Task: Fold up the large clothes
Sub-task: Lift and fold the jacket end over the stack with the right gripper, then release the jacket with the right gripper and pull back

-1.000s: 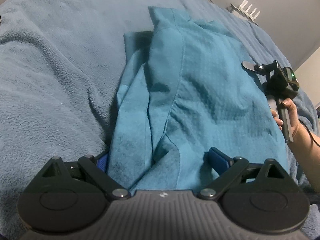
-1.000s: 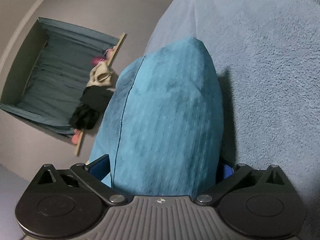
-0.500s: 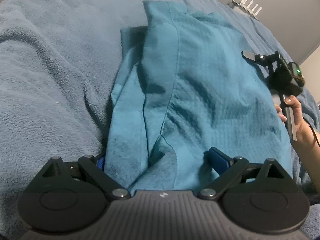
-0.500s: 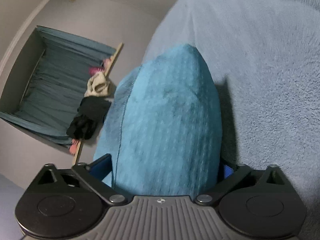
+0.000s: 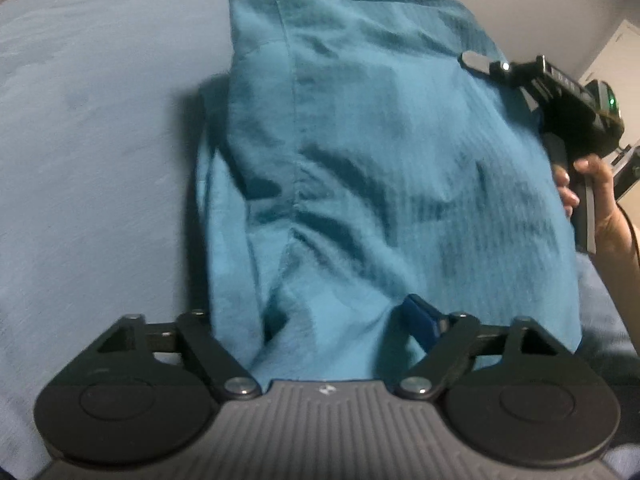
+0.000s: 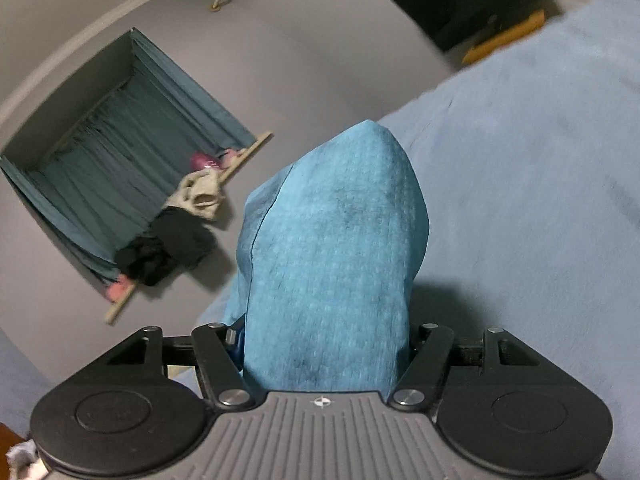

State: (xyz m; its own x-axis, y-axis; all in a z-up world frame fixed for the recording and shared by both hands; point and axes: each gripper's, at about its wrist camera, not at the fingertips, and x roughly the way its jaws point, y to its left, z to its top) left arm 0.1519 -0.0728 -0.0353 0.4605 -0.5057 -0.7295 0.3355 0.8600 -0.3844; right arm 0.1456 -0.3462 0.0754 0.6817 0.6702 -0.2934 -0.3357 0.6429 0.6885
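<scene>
A large teal garment point(image 5: 380, 152) hangs stretched between both grippers above a blue fleece blanket point(image 5: 92, 160). My left gripper point(image 5: 320, 320) is shut on its near edge; the cloth bunches between the jaws and hides the left finger. My right gripper point(image 6: 324, 340) is shut on the garment's other near corner, and the teal cloth point(image 6: 332, 248) rises over its jaws. The right gripper also shows in the left wrist view point(image 5: 560, 104), held by a hand at the garment's right side.
The blue blanket point(image 6: 540, 200) covers the bed to the right in the right wrist view. A window with teal curtains point(image 6: 120, 152) and dark and pale clothes on a rod point(image 6: 176, 232) are on the wall. A dark screen point(image 6: 472, 0) hangs farther off.
Both grippers have lifted with the garment. The cloth now fills more of the left view, and the right view has tilted up towards the wall and screen.
</scene>
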